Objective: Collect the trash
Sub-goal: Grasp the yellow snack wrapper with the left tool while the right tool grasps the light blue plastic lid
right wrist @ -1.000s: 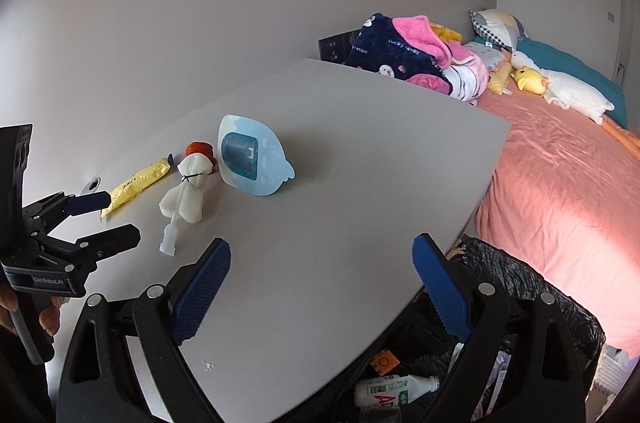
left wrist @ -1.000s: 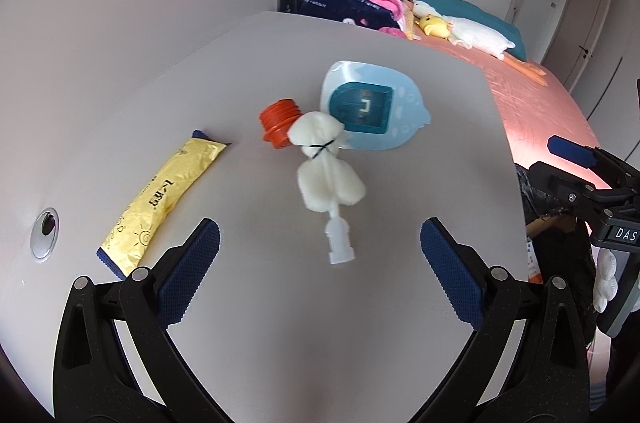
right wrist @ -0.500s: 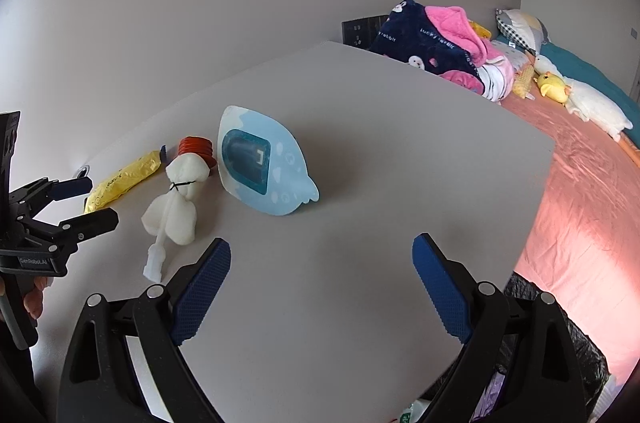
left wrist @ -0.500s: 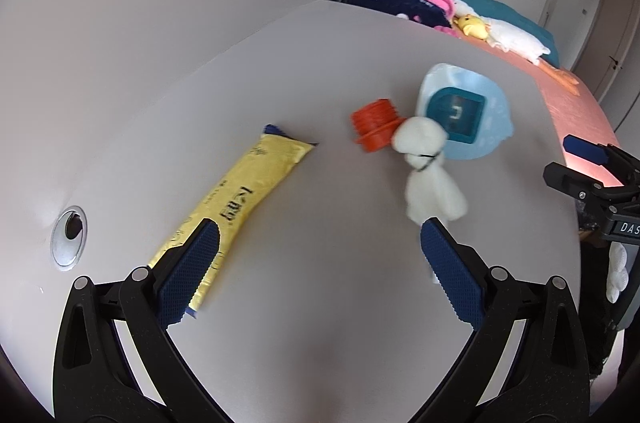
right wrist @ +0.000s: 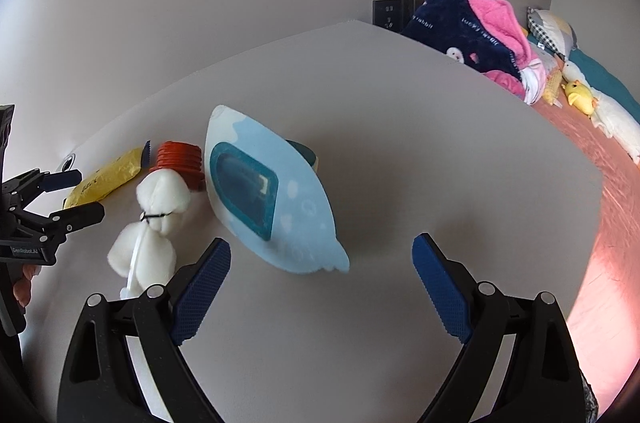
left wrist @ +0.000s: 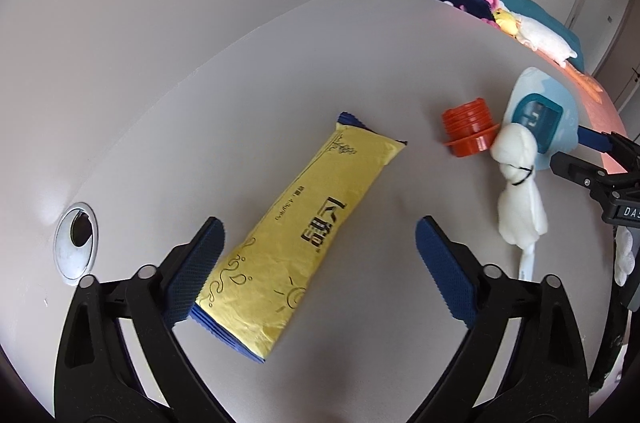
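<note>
Fingers (left wrist: 196,275) of my left gripper (left wrist: 320,271) are closing around the yellow packet (left wrist: 296,231) on the worktop (left wrist: 240,95), not yet pressing it, I think; right gripper (right wrist: 320,287) gapes wide beside the blue blister pack (right wrist: 272,195), right of that packet.

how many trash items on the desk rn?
4, in a row: yellow wrapper nearest the cable hole, orange cap next, white wad against the cap, blue blister pack at the end. More could hide behind the pack.
</note>
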Tool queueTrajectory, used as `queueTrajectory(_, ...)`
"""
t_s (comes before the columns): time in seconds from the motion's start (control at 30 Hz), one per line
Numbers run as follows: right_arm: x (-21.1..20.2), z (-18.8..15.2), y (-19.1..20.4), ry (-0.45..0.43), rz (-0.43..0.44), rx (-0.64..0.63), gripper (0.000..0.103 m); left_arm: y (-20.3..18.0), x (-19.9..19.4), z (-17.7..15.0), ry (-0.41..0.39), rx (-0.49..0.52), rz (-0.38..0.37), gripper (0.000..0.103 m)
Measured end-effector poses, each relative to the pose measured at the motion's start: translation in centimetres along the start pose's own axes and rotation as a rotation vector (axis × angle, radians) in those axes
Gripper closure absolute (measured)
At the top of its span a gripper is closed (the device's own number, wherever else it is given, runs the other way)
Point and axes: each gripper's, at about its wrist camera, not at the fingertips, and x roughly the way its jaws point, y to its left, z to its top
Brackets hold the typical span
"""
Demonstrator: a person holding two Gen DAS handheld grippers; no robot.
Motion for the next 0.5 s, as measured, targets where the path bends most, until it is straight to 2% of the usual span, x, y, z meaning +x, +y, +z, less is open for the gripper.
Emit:
queueTrajectory(0.33,2.9,1.9,0.8,0.013,0.029,-0.056,0.011,0.5,0.6,0.1,-0.002,0.012,0.03,0.032)
queueTrajectory(0.5,3.8,2.8,1.0,0.025,0.076,-0.045,0.011,0.5,0.6,0.0,-0.011,0.016,0.045,0.042)
